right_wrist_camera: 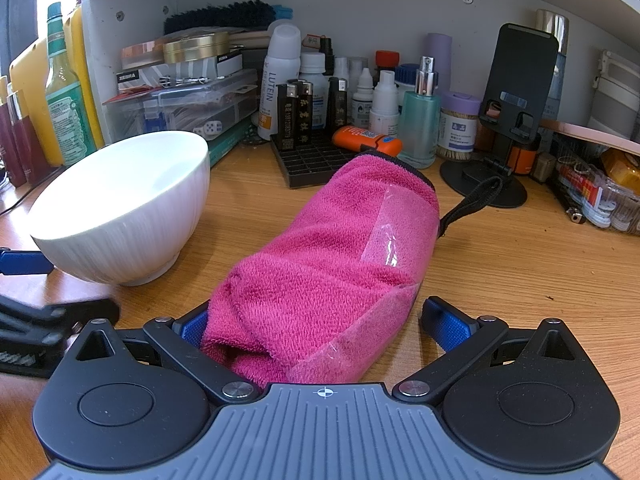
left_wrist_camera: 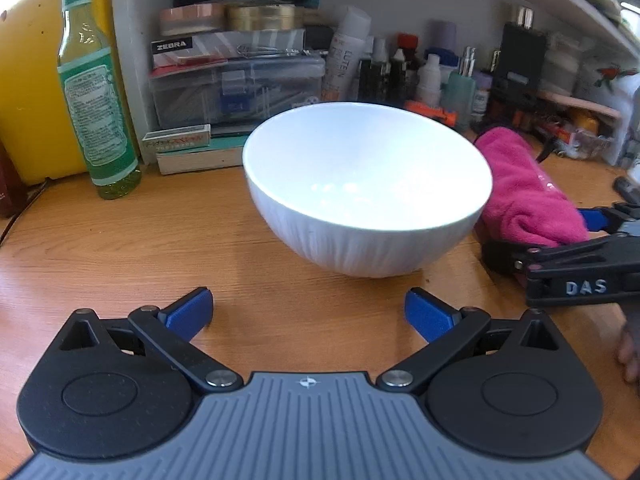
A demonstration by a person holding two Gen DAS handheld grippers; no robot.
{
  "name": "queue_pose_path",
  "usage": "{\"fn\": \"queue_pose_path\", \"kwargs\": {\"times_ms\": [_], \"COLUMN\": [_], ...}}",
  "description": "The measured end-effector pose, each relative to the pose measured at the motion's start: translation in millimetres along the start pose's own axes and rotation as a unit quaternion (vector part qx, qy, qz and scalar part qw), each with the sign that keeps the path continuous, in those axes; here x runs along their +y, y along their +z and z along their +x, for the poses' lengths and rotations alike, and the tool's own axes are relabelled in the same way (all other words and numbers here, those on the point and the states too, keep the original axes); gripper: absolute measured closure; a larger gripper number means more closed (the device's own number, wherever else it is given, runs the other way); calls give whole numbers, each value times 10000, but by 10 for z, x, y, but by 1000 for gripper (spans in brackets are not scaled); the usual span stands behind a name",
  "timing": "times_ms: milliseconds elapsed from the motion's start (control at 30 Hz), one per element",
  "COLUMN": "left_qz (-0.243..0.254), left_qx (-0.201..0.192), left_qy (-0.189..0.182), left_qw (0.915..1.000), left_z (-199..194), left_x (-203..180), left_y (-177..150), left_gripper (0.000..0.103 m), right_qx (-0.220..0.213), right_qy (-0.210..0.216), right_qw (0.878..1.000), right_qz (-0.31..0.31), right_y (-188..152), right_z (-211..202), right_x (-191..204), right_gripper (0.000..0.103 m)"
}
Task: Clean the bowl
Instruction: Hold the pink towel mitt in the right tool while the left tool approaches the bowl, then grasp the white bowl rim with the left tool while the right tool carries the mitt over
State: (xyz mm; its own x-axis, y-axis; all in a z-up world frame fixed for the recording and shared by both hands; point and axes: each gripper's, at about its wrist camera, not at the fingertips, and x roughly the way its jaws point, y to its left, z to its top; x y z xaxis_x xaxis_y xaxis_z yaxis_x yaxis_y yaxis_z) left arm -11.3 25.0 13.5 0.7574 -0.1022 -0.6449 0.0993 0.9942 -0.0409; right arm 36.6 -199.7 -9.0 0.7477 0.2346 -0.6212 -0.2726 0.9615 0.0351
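A white ribbed bowl (left_wrist_camera: 366, 188) stands upright on the wooden table; it also shows in the right wrist view (right_wrist_camera: 120, 208). My left gripper (left_wrist_camera: 308, 314) is open and empty, a short way in front of the bowl. A rolled pink towel (right_wrist_camera: 324, 268) wrapped with clear tape lies right of the bowl, also in the left wrist view (left_wrist_camera: 524, 192). My right gripper (right_wrist_camera: 320, 324) is open with the near end of the towel between its blue fingers; the left finger touches the towel, the right one stands apart. The right gripper shows in the left wrist view (left_wrist_camera: 580, 264).
A white shelf unit at the back holds plastic boxes (right_wrist_camera: 180, 104), tins, several bottles (right_wrist_camera: 280, 80), lighters and a black phone stand (right_wrist_camera: 516, 92). A green glass bottle (left_wrist_camera: 92, 92) and a yellow container (left_wrist_camera: 28, 92) stand at the left. A black grid tray (right_wrist_camera: 312, 160) lies behind the towel.
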Motion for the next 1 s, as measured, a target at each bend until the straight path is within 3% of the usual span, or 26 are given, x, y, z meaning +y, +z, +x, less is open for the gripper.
{"fn": "queue_pose_path", "kwargs": {"times_ms": [100,200,300,367,400,467,533,633,800,1000], "left_qz": [143,240,-602,-1468,-1806,-2202,-2396,-2657,-2202,-1779], "left_qx": [-400,-528,-350,-42,52,282,528,897,1145,1141], "left_qy": [-564,-1079,-2157,-2655,-2777,-2789,-2750,-2683,-2412,-2420], "left_qw": [9975,9925,9740,9529,9435,9343,9296,9216,9382,9470], "left_z": [-267,-469,-472,-305,-204,21,233,550,848,894], "left_x": [212,413,729,962,1044,1128,1166,1216,984,804], "left_y": [-10,92,291,469,534,644,703,784,783,735], "left_gripper": [0,0,0,0,0,5,10,8,7,8], "right_qx": [0,0,2,6,7,7,8,8,84,-16], "right_qy": [15,18,22,25,25,27,33,42,192,541], "right_qw": [10000,10000,10000,10000,10000,10000,10000,10000,9998,9943], "right_qz": [-9,-11,-7,-8,-11,-12,-17,-25,-9,924], "right_y": [-2,11,8,7,3,0,5,13,23,70], "right_z": [1,15,12,9,0,-9,-3,6,-51,-148], "right_x": [-13,-9,-19,-19,-13,-8,-10,-13,-39,-415], "right_gripper": [0,0,0,0,0,0,0,0,0,0]}}
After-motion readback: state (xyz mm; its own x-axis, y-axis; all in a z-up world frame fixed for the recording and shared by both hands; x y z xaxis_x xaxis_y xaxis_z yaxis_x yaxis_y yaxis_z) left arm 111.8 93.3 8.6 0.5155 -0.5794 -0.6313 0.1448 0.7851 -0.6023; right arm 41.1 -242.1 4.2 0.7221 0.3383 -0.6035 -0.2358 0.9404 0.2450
